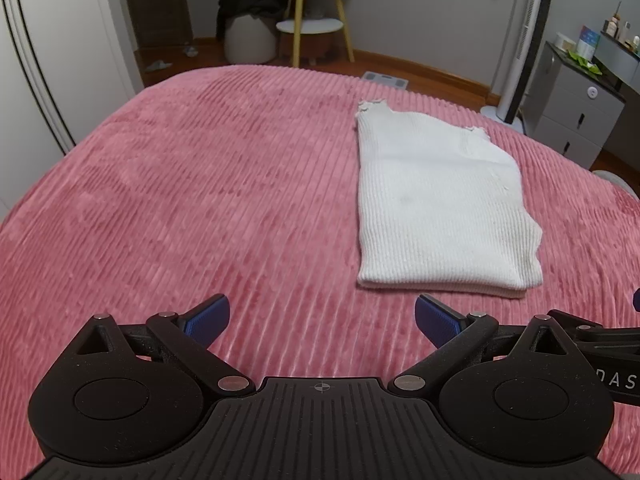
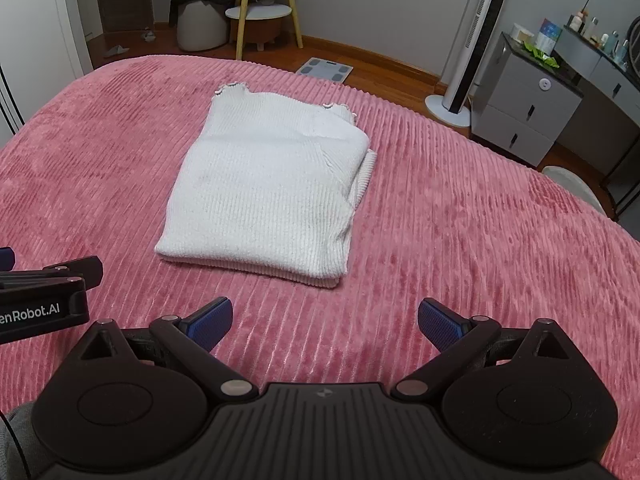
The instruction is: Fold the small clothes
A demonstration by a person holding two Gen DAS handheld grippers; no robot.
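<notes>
top: white knit (image 2: 264,196), folded into a flat rectangle on the pink bed (image 2: 460,232), ahead of me
left tongs (image 1: 322,320): wide apart, holding nothing, short of the near edge
right tongs (image 2: 325,322): wide apart, holding nothing, just short of the near edge
progress: looks nearly done; right side edge bulges, maybe 1 tidy-up left

Clearance on the pink ribbed bedspread (image 1: 200,200)

Only obstruction on the surface: a folded white knit garment (image 2: 264,196), lying flat, ahead of both grippers. Bare bedspread lies to its left, right and near side. Left gripper (image 1: 322,318) and right gripper (image 2: 325,320) stand close together, jaws apart, nothing between them.
</notes>
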